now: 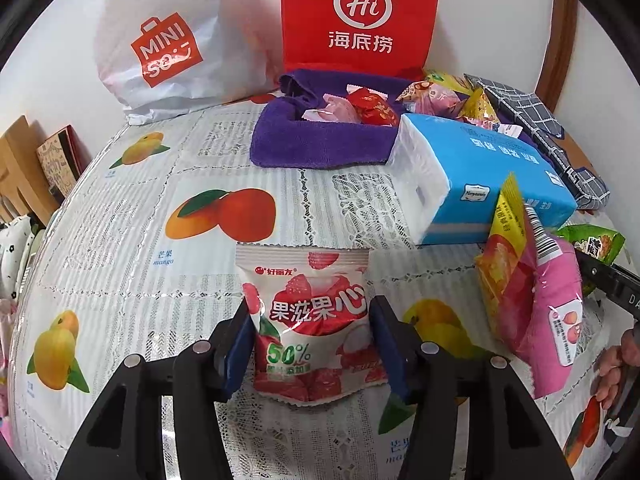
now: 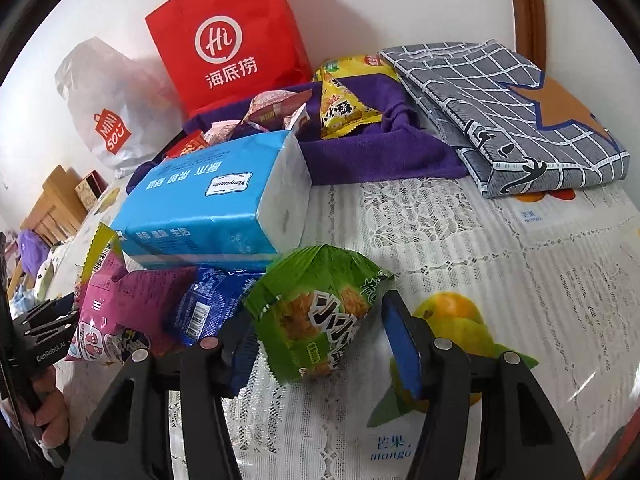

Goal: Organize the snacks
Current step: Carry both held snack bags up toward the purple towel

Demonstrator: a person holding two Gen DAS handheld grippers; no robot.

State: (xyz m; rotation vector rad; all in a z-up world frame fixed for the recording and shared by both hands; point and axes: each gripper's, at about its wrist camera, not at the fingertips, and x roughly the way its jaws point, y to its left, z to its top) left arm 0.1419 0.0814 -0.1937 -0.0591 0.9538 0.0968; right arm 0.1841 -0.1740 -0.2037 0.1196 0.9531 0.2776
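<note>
A white and red gummy packet sits between the blue pads of my left gripper, which touch both its sides and pinch the left edge in. In the right wrist view a green snack packet rests on the tablecloth between the fingers of my right gripper. Its left pad touches the packet while the right pad stands clear of it. Behind them, a purple towel basket holds several wrapped snacks.
A blue tissue pack lies in front of the basket. Pink, yellow and blue packets lean beside it. A red paper bag, a white shopping bag and a folded grey checked cloth line the back.
</note>
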